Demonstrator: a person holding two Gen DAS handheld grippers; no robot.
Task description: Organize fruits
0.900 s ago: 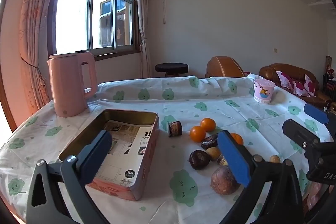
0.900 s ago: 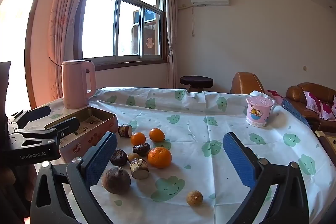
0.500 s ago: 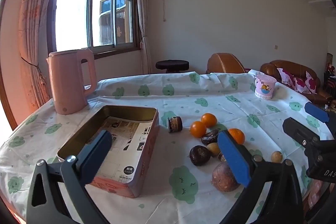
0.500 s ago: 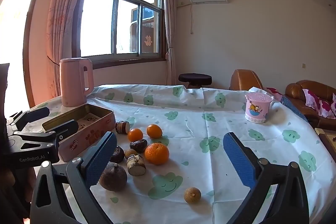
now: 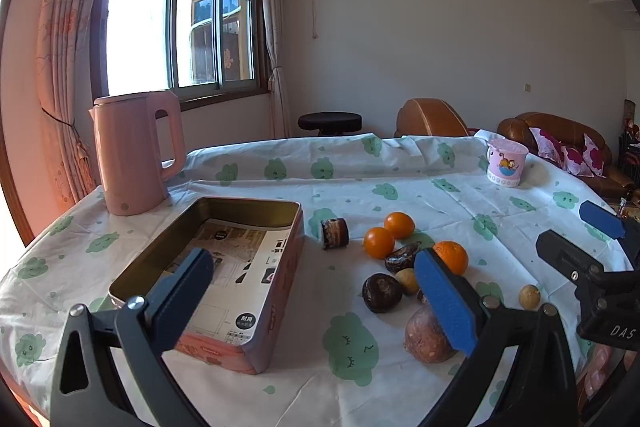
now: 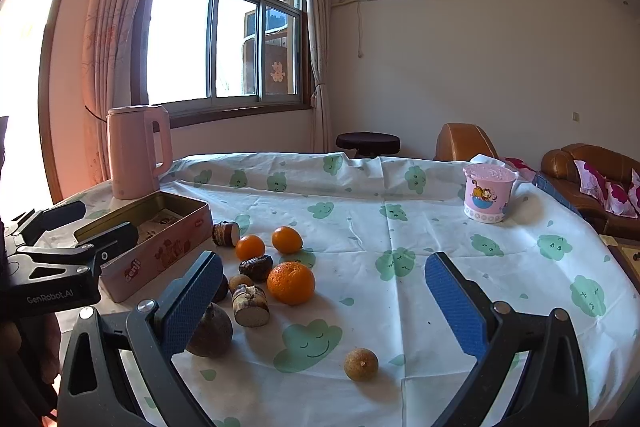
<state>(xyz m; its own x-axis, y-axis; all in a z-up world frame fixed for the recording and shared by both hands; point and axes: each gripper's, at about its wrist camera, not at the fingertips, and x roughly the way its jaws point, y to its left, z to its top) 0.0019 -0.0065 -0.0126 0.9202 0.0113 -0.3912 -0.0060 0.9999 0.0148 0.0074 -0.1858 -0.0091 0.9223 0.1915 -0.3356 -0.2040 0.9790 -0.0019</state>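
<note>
Both grippers have drifted back slightly, left gripper (image 5: 316, 291) and right gripper (image 6: 324, 301) wide, holding nothing. Fruits (image 6: 291, 283) lie right of the tin (image 5: 248, 223); take the nearest first, squeezing gently.

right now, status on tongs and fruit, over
Left tongs open, empty. Right tongs open, empty. Three round orange citrus fruits loose on tablecloth; rectangular pink metal tin holds no fruit. Nothing blocking.
</note>
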